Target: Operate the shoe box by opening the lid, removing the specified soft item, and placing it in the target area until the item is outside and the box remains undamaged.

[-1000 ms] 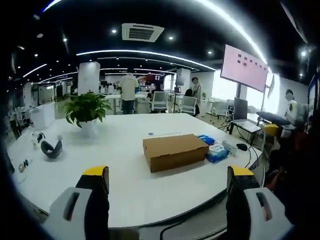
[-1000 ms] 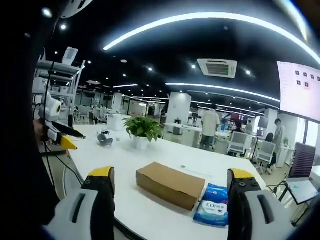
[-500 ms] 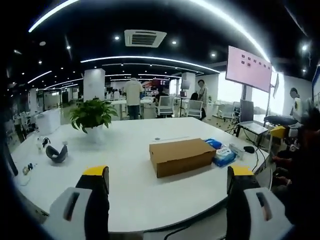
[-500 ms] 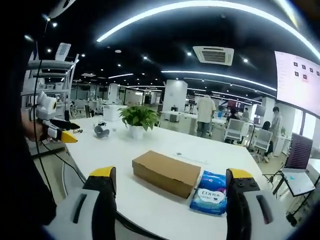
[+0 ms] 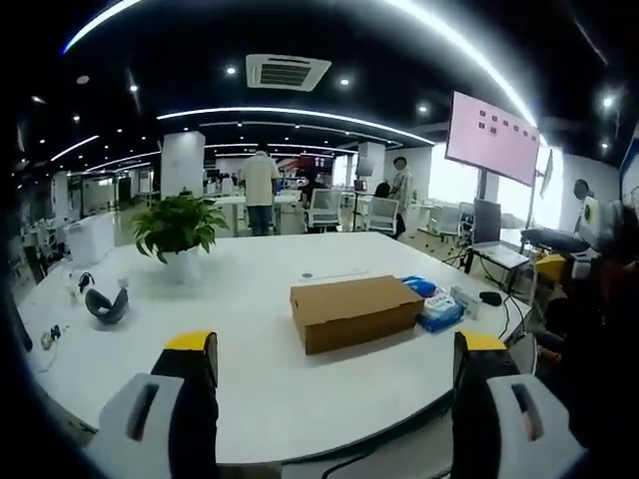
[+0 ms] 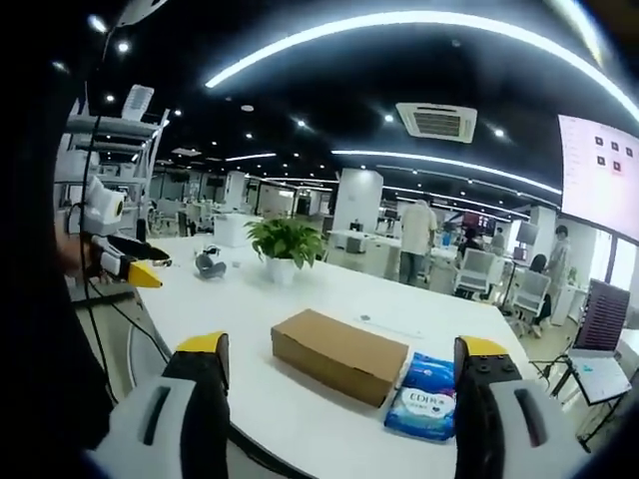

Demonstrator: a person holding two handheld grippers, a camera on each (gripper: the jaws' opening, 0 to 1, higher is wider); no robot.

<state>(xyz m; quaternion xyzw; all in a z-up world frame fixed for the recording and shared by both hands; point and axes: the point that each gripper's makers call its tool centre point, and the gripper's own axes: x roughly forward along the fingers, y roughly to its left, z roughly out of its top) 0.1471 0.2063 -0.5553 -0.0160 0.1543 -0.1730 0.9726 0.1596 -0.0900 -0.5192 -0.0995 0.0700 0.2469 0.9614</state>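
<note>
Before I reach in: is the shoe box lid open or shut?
Shut. The shoe box lies flat on the table, lid fully down, no gap showing.

The blue tissue pack (image 6: 426, 402) beside the box reads "EDI"; the rest is illegible.

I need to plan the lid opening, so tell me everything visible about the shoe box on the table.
The shoe box is plain brown cardboard, oblong and low, without visible print. Its lid is on and closed, and it looks undamaged. It lies flat on the white table, angled to both views, with nothing on top. A blue wipes pack lies by one end; whether they touch is unclear. Both tongs, left and right, are open and short of it.
</note>
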